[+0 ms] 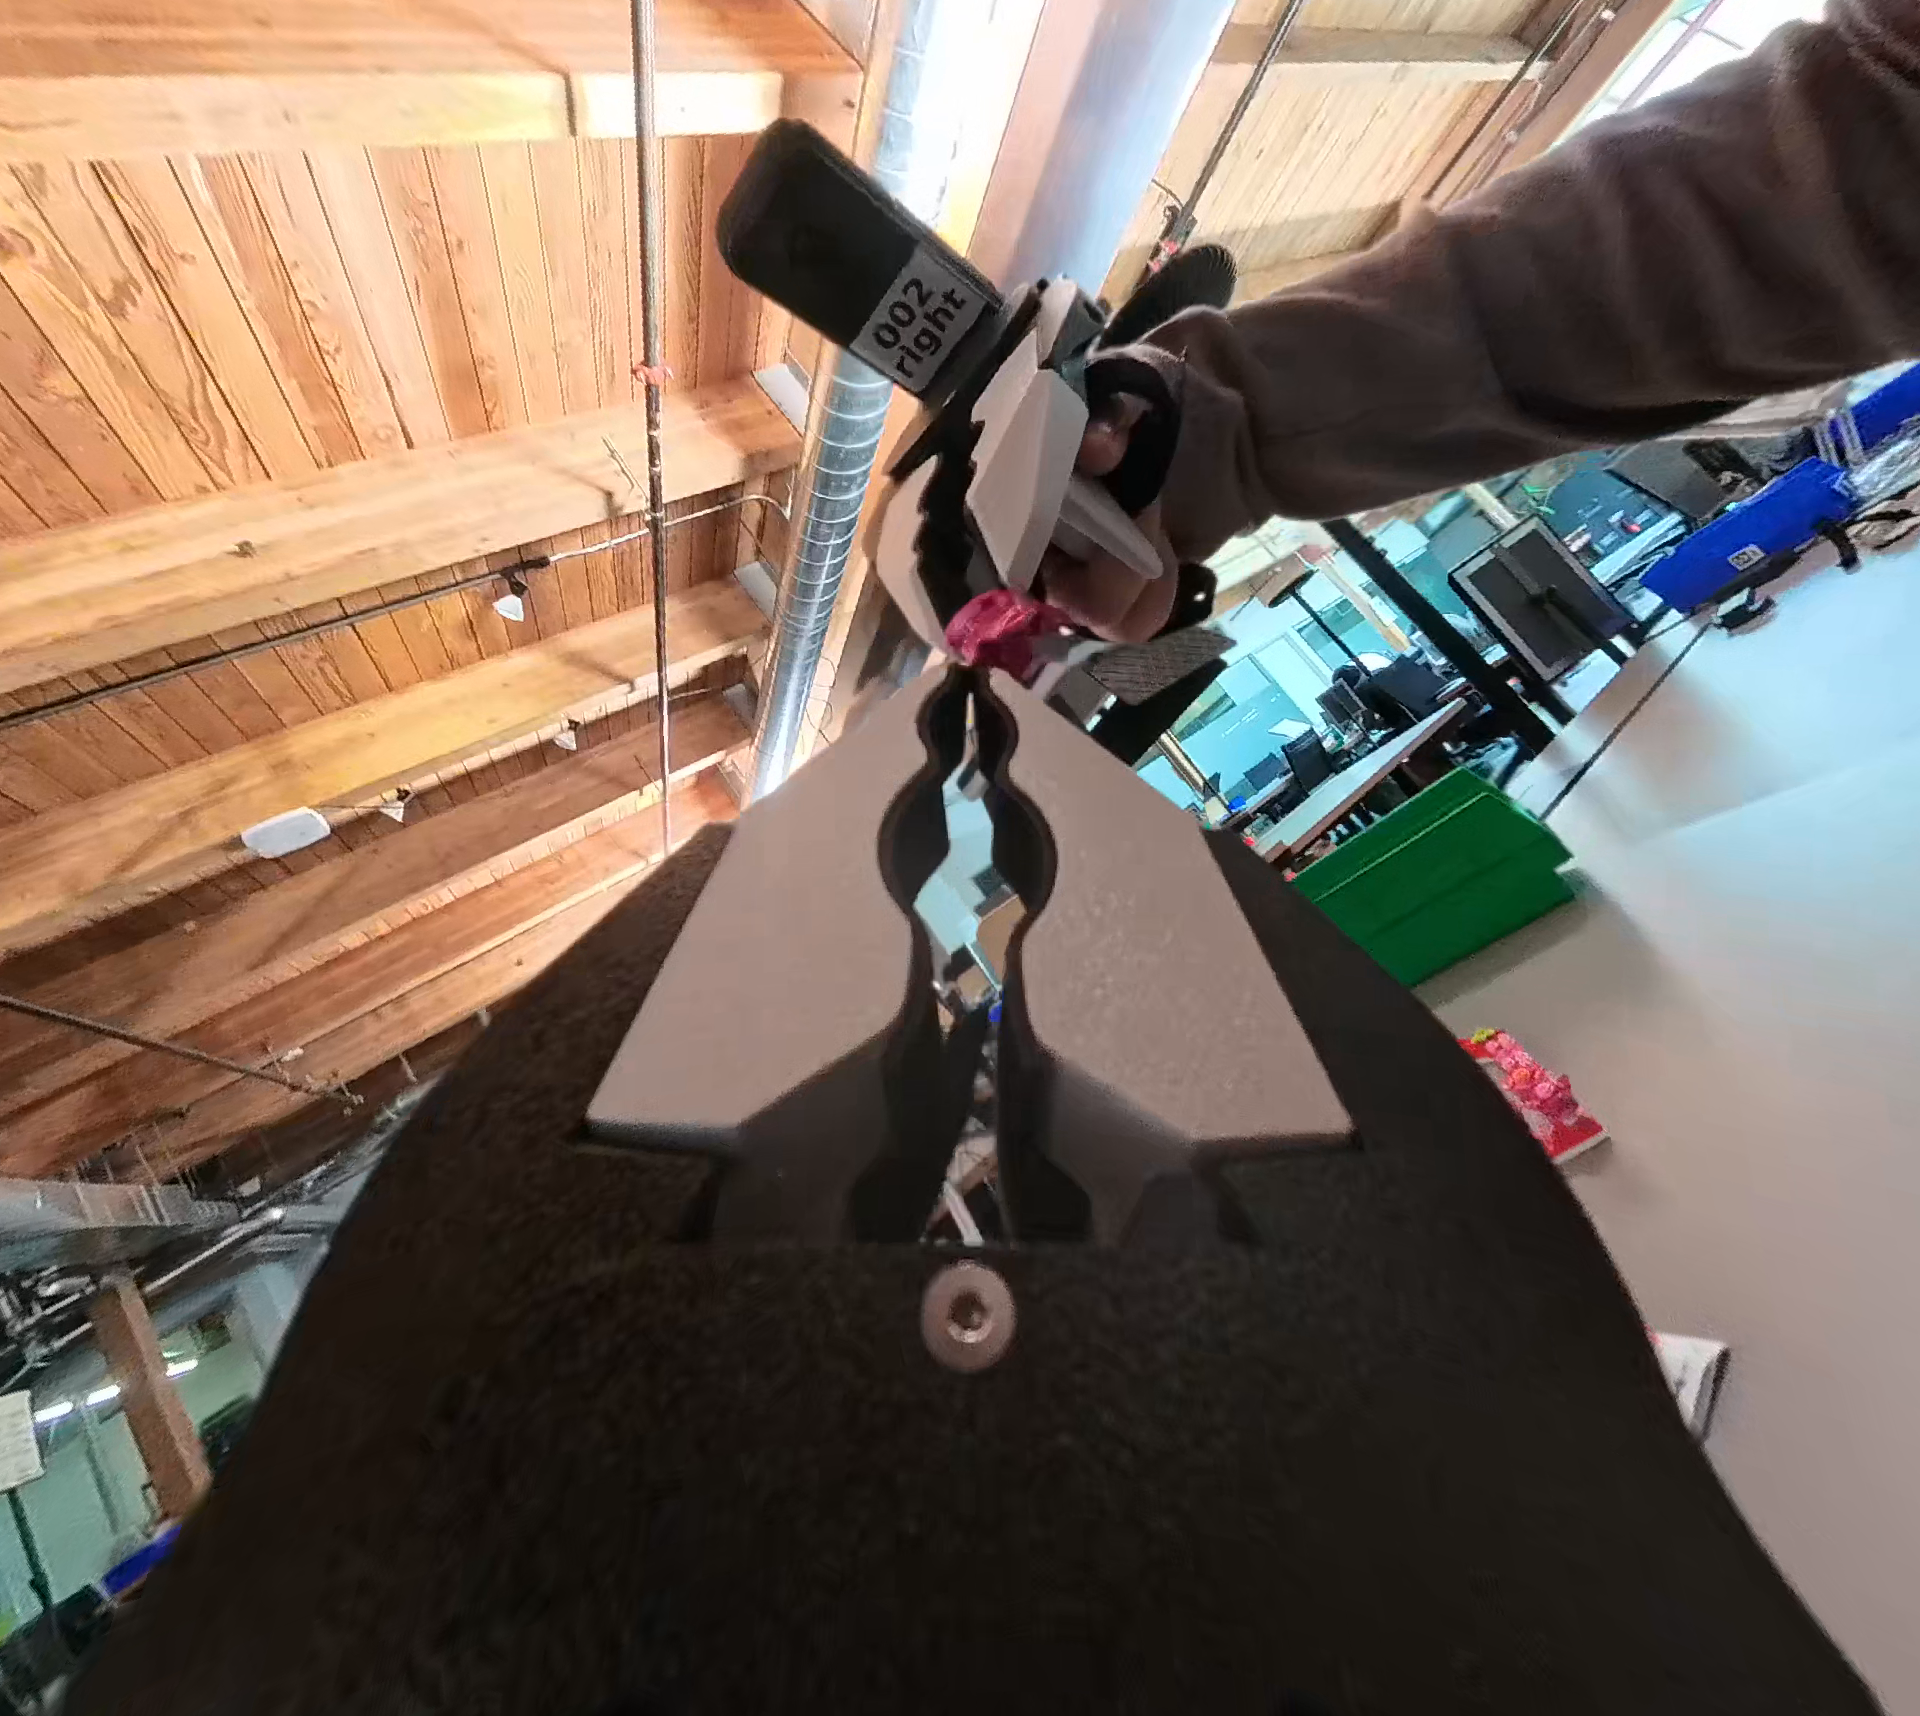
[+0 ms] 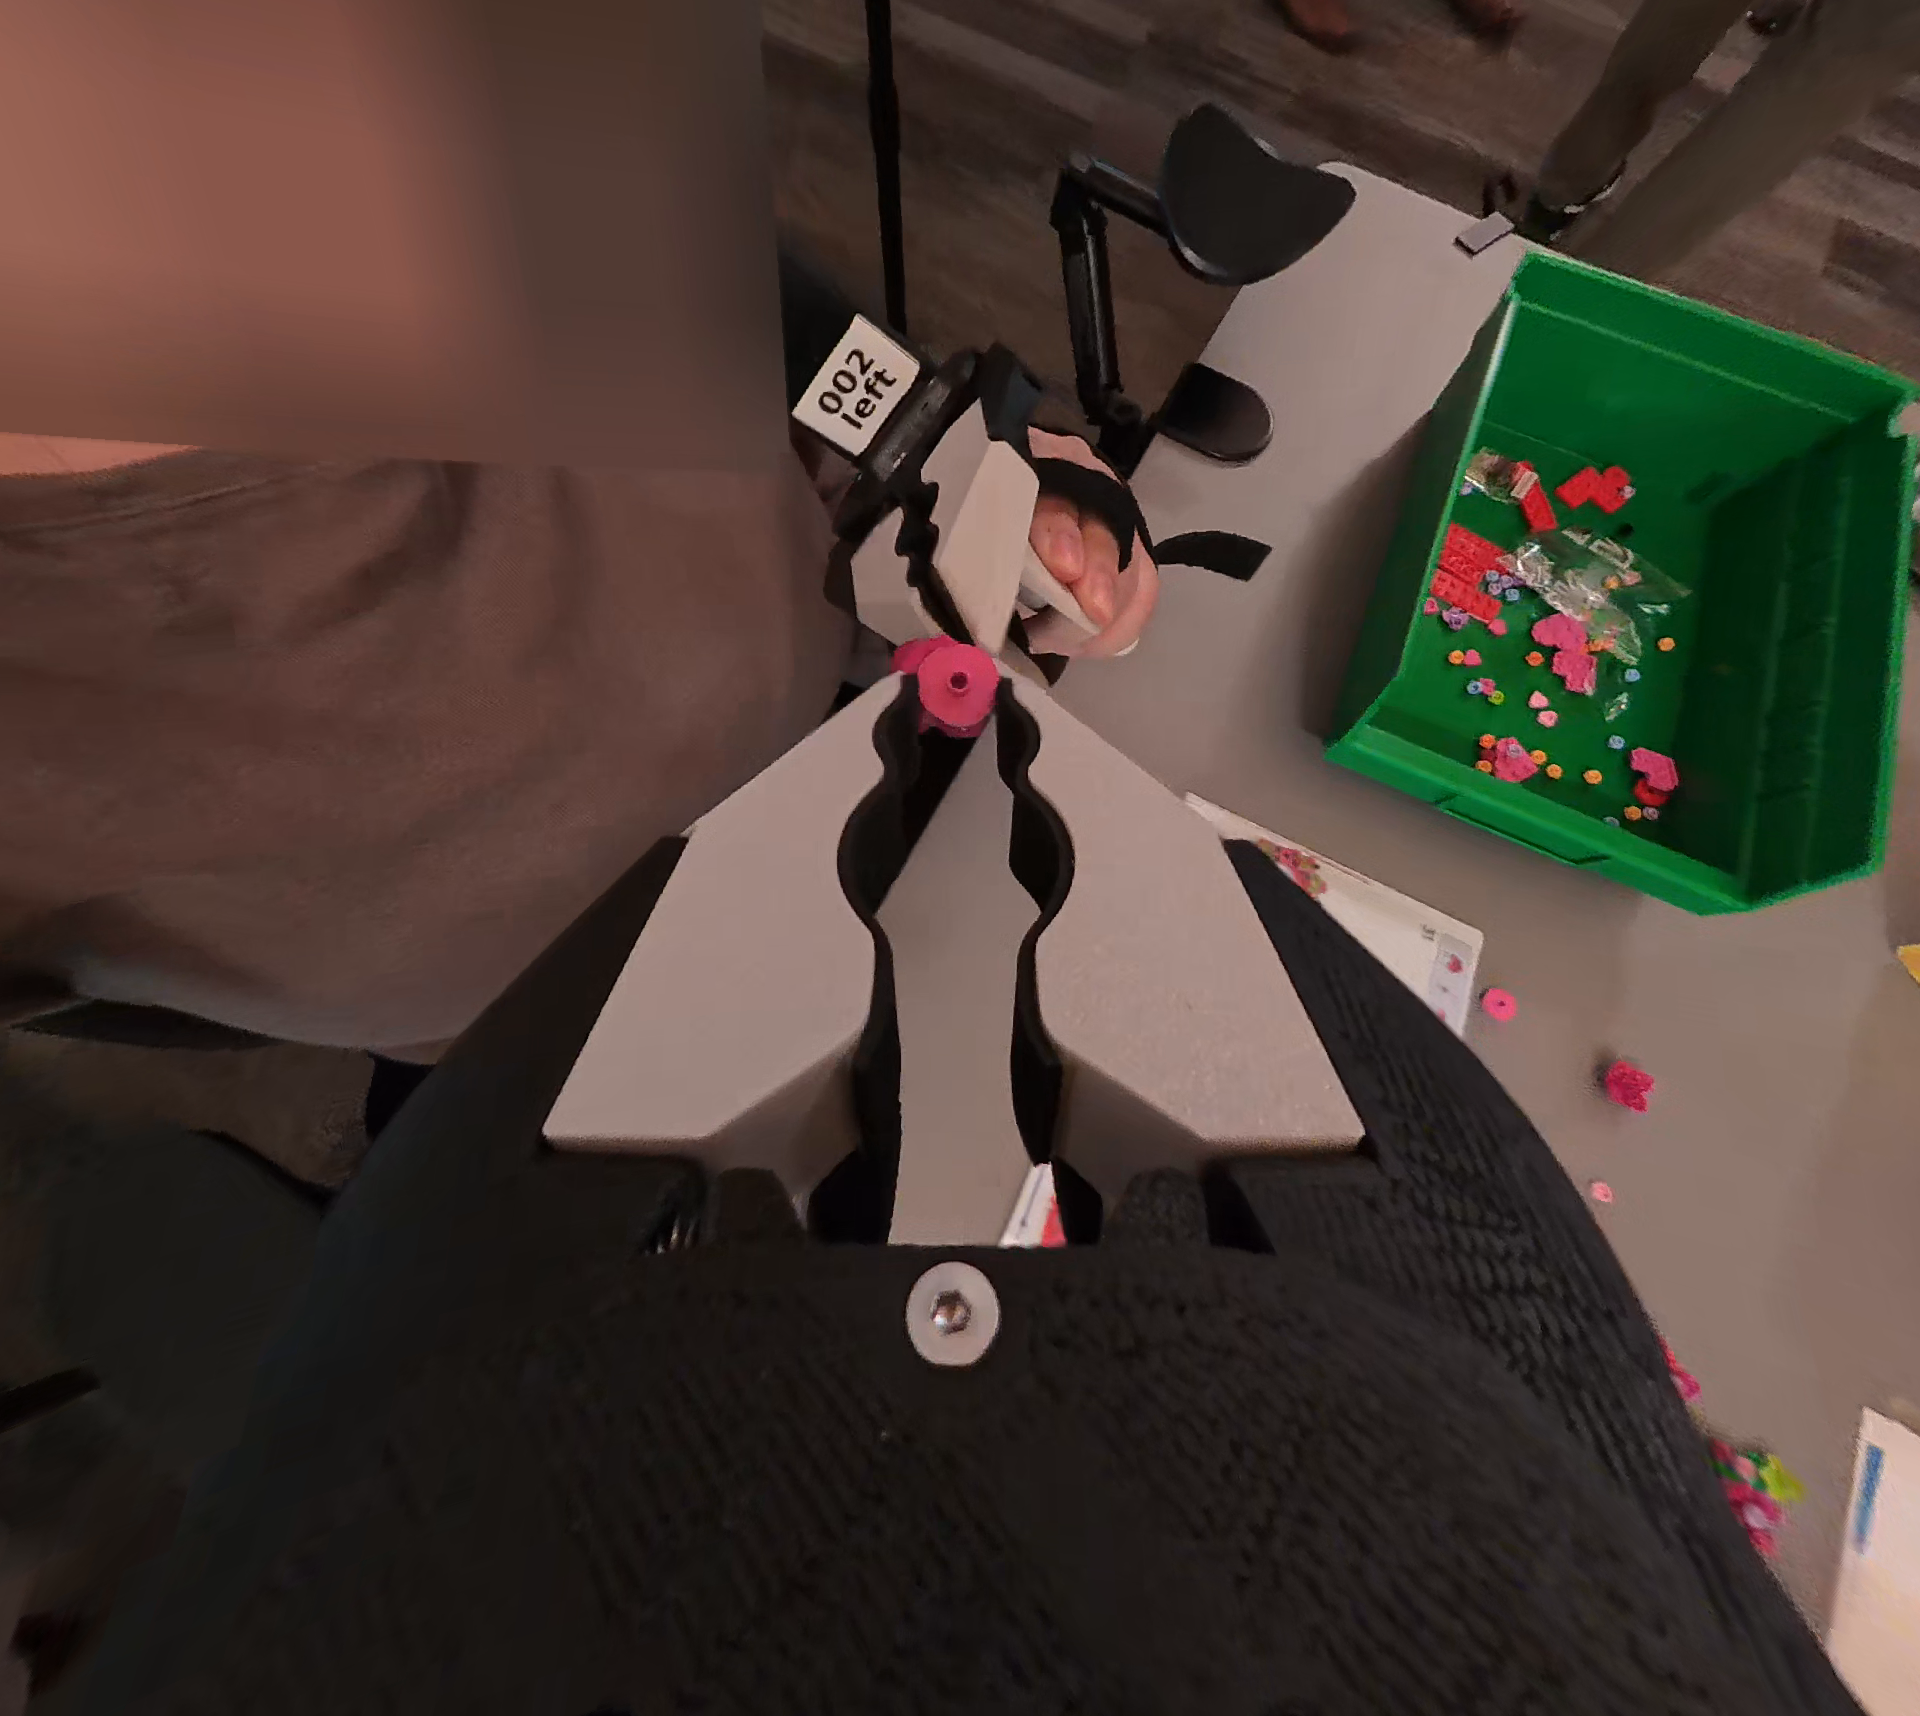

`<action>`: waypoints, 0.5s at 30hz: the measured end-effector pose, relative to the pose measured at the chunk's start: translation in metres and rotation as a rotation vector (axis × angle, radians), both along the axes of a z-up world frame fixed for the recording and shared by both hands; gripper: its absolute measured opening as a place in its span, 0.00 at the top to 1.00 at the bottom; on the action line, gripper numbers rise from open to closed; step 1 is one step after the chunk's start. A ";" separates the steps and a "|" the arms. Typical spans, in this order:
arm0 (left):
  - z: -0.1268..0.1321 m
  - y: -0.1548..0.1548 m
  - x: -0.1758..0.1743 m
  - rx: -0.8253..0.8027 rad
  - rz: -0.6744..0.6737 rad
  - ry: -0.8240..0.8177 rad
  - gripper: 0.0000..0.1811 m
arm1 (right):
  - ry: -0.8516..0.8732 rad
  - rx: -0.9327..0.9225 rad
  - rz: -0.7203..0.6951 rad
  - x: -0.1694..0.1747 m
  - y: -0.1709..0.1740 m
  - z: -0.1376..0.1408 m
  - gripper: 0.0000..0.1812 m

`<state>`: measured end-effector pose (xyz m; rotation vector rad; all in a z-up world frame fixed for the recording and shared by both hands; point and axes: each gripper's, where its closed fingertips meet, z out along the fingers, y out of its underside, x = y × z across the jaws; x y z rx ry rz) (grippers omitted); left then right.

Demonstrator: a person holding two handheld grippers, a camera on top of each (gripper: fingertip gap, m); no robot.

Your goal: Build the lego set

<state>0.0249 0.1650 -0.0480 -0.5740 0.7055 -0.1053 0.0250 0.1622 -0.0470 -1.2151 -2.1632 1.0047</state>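
Note:
Both grippers are raised above the grey table (image 2: pixel 1340 378) and meet tip to tip. A small magenta lego piece (image 2: pixel 951 692) with a round studded face sits between the tips of my right gripper (image 2: pixel 943 698), which is shut on it. In the left wrist view the same piece (image 1: pixel 995 627) lies just beyond the tips of my left gripper (image 1: pixel 961 679). Its jaws are nearly closed and pinch the piece's near edge. The right gripper (image 1: pixel 987 627) comes down from above there, held by a hand in a brown sleeve (image 1: pixel 1558 295). The left gripper (image 2: pixel 966 643) also shows in the right wrist view.
A green bin (image 2: pixel 1444 721) with several red and pink bricks and plastic bags stands on the table to the right; it also shows in the left wrist view (image 1: pixel 1444 887). An instruction booklet (image 2: pixel 1371 918), loose pink pieces (image 2: pixel 1628 1084) and a black stand (image 2: pixel 1210 419) are nearby. Legs of people stand behind. Less than 4 cm separates the two grippers' tips.

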 end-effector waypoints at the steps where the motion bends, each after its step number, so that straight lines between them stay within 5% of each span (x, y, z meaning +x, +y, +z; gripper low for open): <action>1: 0.002 -0.005 0.001 0.009 0.003 0.000 1.00 | -0.004 -0.001 -0.003 0.002 -0.007 0.002 0.93; 15: 0.021 -0.055 0.020 0.062 -0.035 0.025 1.00 | -0.055 0.117 -0.052 0.018 -0.060 0.020 0.93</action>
